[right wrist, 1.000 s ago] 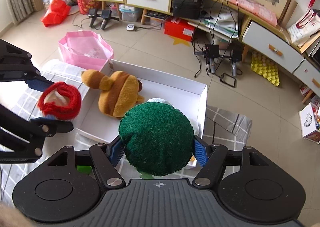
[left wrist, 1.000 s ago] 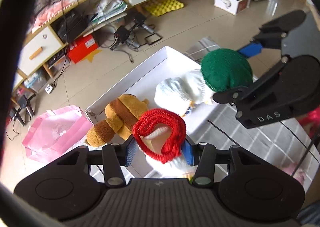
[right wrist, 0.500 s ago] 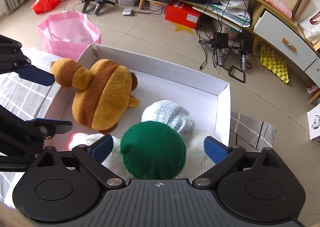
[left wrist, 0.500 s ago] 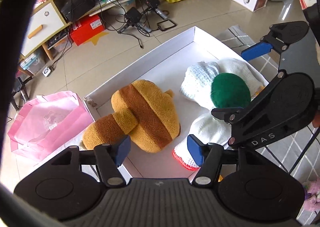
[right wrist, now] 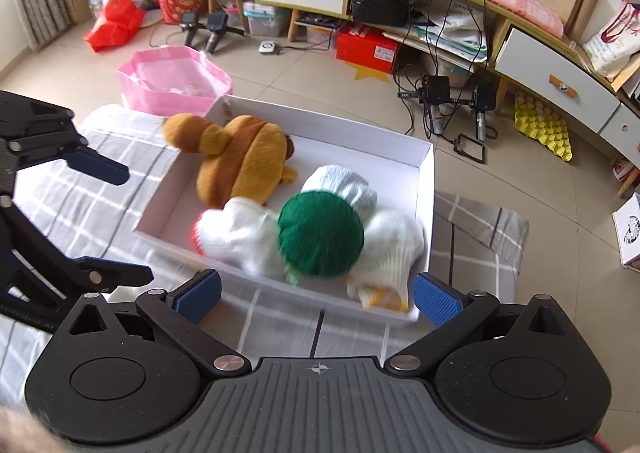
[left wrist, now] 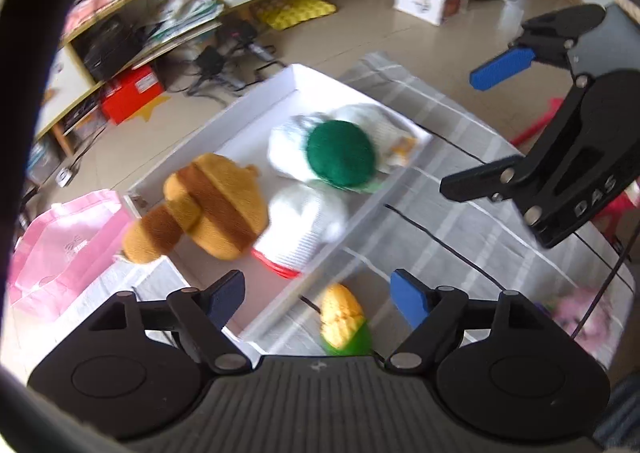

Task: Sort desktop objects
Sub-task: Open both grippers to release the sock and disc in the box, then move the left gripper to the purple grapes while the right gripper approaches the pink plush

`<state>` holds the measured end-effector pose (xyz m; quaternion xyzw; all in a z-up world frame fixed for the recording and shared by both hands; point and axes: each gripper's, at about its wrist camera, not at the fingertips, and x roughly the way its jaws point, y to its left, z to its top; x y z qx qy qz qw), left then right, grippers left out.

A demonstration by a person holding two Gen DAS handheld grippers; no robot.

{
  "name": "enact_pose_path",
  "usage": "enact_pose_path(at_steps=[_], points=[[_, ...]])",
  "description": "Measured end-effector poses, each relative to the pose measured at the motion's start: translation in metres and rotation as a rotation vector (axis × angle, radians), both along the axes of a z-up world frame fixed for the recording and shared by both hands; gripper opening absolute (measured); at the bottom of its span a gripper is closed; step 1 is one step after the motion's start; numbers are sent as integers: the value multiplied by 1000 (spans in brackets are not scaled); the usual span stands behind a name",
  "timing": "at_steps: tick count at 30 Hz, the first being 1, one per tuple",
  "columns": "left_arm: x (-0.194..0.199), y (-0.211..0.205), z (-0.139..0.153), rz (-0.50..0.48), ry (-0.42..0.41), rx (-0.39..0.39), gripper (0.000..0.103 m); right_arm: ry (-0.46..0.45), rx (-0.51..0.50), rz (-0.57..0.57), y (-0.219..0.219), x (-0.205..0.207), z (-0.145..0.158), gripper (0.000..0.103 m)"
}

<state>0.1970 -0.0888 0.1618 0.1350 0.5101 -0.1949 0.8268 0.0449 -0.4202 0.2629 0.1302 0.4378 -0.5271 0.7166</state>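
Note:
A white box [left wrist: 256, 101] [right wrist: 360, 127] on the checked tablecloth holds a brown plush toy [left wrist: 212, 205] [right wrist: 240, 161], a white knitted toy with a red rim [left wrist: 300, 229] [right wrist: 232, 233] and a white toy with a green knitted cap [left wrist: 340, 153] [right wrist: 320, 237]. My left gripper [left wrist: 320, 299] is open and empty above the box's near edge. A yellow and green corn toy [left wrist: 344, 321] lies on the cloth just below it. My right gripper [right wrist: 316, 299] is open and empty, just short of the box's near wall.
The grey checked tablecloth [left wrist: 460, 213] [right wrist: 80, 189] spreads right of the box. A pink bag [left wrist: 60, 237] [right wrist: 176, 81] sits on the floor beside the table. A pink toy [left wrist: 580, 313] lies at the cloth's right edge. Shelves, drawers and cables line the far wall.
Both grippers let go of their knitted toys, which now lie in the box. Both grippers have opened and drawn back from the box; the left one now hovers over the corn toy.

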Motion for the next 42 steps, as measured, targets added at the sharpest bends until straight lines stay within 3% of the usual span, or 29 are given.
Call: enact_pose_path(at_steps=[7, 14, 22, 26, 29, 33, 35, 38, 42], points=[[-56, -26, 7, -82, -14, -4, 86, -7, -15, 25, 116, -37, 10, 102], [-92, -61, -20, -155, -19, 22, 87, 80, 87, -26, 180, -72, -44, 102], [-110, -106, -59, -245, -80, 86, 92, 66, 123, -83, 198, -102, -90, 102], [-109, -122, -77, -282, -104, 111, 92, 107, 116, -86, 194, -103, -103, 102], [-113, -132, -85, -373, -149, 118, 96, 136, 104, -51, 191, -99, -110, 102], [-119, -140, -98, -475, -191, 198, 97, 192, 67, 17, 192, -96, -118, 102], [-120, -140, -100, -490, -205, 241, 98, 175, 61, 42, 191, -98, -118, 102], [-124, -135, -93, -507, -208, 234, 101, 155, 34, 71, 191, -102, -117, 102], [-133, -128, -76, -521, -284, 257, 102, 137, 7, 107, 191, -106, -115, 102]])
